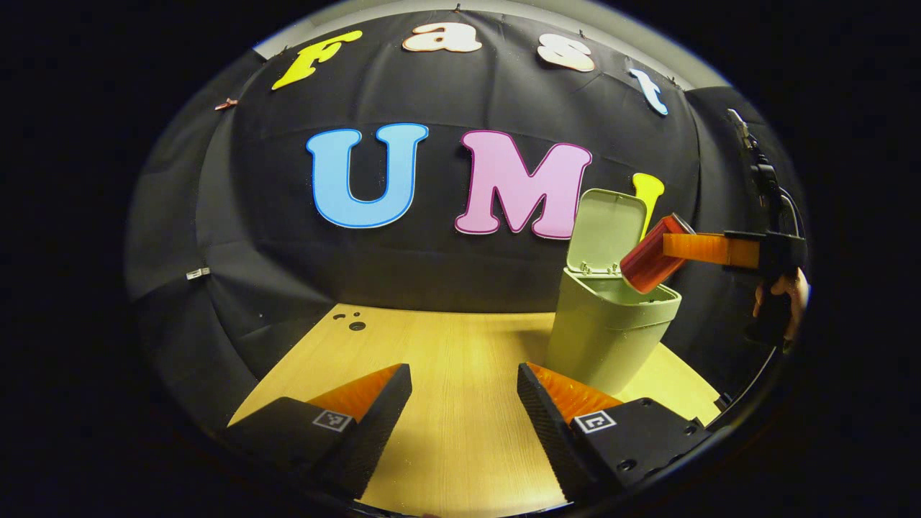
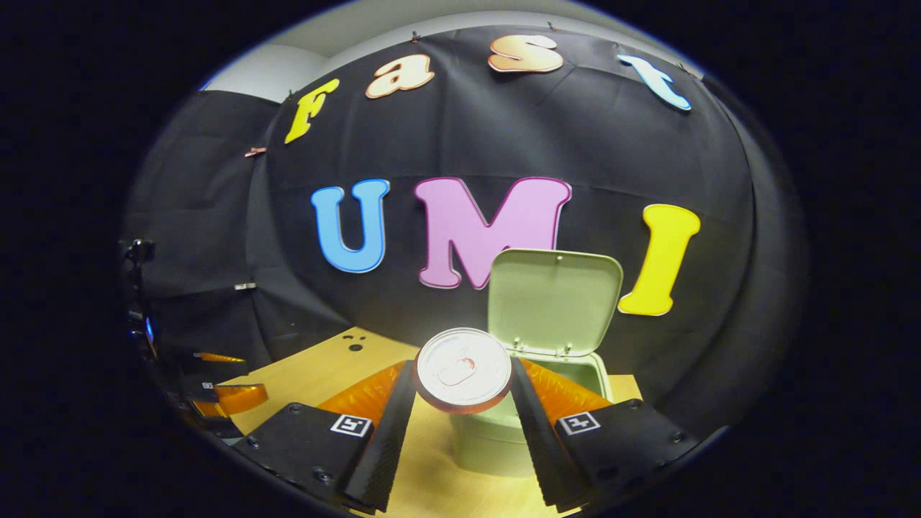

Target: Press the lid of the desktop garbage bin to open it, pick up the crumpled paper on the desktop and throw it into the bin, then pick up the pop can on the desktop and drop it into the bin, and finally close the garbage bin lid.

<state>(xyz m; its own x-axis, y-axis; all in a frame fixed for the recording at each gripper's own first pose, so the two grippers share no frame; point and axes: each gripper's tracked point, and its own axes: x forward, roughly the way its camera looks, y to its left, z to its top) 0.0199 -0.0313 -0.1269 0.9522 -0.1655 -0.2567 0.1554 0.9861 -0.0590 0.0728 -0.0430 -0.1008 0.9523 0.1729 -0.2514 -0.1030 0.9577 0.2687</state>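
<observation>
The can (image 2: 463, 370) is gripped between both fingers of the right gripper (image 2: 463, 403) and is held tilted over the open mouth of the bin (image 1: 608, 331), whose lid (image 1: 606, 230) is stood upright at the back. The bin is set on the wooden table (image 1: 446, 360). The left gripper (image 1: 464, 403) is spread apart, with nothing held, low over the table, well apart from the bin.

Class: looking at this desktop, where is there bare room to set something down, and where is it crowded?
Bare wood lies left of the bin, from the left gripper back to the wall. Crowded: above the bin's mouth, where the right gripper holds the pop can.
</observation>
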